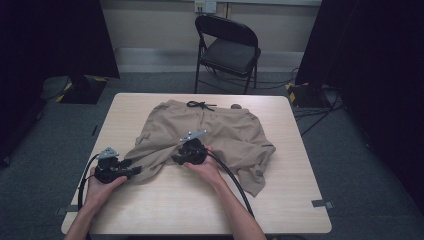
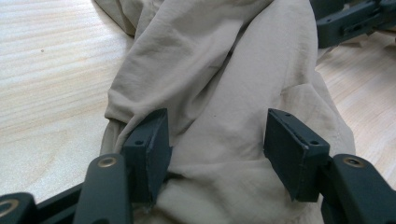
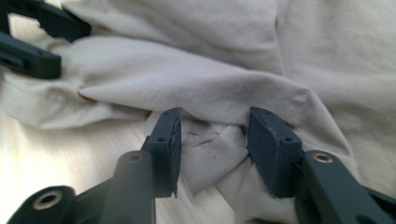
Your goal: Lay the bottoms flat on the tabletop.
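Tan shorts (image 1: 200,135) lie crumpled at the middle of the counter (image 1: 165,205), waistband and black drawstring (image 1: 201,105) toward the top of the frame. The left tongs (image 1: 134,170), at lower left, straddle a bunched leg end; in the left gripper view the cloth (image 2: 219,93) mounds between the half-open jaws, touching the left pad, the right pad apart from it. The right tongs (image 1: 176,159), just below centre, have a fold of cloth (image 3: 210,149) between their jaws, which stand partly open and do not press it. The counter is pale wood grain. Beyond it, grey carpet (image 1: 150,82), a black folding chair (image 1: 227,50) at top centre, dark curtains at both sides, cables on the floor at right, a wall outlet at the top edge. No writing is legible.
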